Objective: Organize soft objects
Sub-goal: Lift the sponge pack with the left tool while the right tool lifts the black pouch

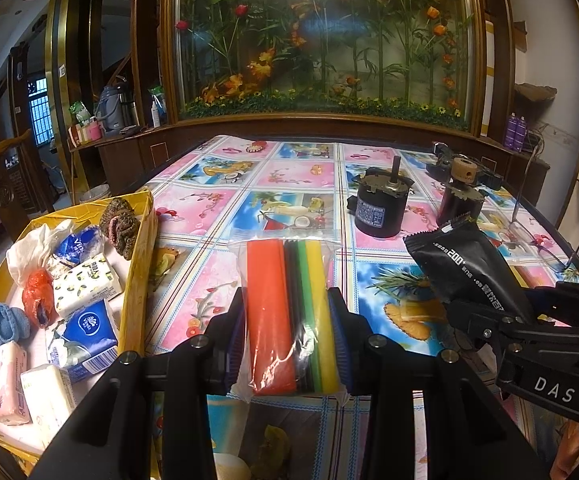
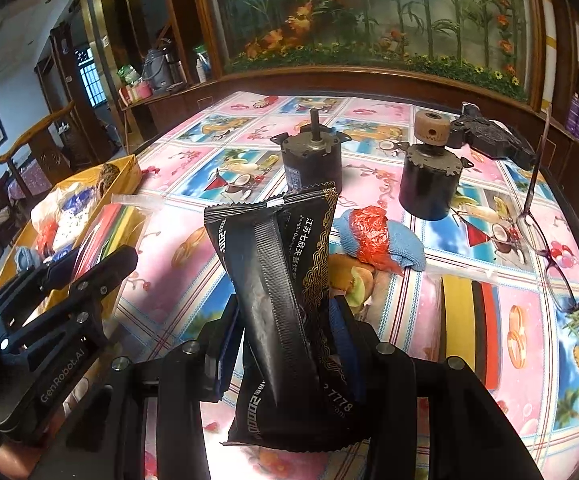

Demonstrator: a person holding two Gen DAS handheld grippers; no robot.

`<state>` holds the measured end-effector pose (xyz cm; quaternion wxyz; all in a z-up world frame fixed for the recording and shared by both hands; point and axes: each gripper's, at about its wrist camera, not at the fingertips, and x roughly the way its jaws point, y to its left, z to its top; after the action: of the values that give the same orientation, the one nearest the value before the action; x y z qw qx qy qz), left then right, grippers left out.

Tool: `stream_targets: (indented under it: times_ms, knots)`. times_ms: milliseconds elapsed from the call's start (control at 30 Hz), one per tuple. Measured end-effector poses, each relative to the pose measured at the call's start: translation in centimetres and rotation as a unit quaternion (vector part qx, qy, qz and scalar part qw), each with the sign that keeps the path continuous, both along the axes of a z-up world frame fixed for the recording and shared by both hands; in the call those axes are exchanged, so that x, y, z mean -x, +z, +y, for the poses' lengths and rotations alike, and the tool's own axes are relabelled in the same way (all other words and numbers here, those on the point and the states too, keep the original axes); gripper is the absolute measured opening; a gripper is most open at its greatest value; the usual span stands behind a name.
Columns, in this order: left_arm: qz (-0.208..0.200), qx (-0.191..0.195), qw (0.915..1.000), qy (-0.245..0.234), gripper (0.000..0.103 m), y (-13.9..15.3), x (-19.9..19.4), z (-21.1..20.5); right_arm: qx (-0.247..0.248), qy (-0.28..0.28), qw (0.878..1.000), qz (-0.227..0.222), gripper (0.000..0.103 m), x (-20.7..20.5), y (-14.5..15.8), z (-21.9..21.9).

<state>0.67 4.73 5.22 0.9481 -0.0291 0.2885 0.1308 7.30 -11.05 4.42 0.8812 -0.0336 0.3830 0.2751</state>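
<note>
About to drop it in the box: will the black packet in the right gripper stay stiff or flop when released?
Likely floppy: the black packet twists and bows between the right gripper pads. Its glossy film looks slippery, so it may slide. It looks light, and should settle flat in the yellow box.

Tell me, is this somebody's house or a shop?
Most likely a house, a dining or living room. A fruit-patterned tablecloth covers the table, a big glass case of fake flowers stands behind it, and thermos flasks sit on a wooden sideboard.
</note>
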Motion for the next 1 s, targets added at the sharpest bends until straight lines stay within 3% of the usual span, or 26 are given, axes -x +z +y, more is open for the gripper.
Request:
stream_targets:
  times_ms: [633, 1000]
  knots:
    - [-0.009, 0.028, 0.9996, 0.002, 0.037, 1.8, 1.6, 1.5, -0.028, -0.018, 0.999, 0.015, 0.047, 0.5, 0.1, 0.3]
    - [-0.03, 0.049, 0.9978, 0.034, 0.037, 3.9, 4.2, 5.4, -0.048, 0.014, 0.999, 0.006, 0.048, 1.9, 1.3, 4.2]
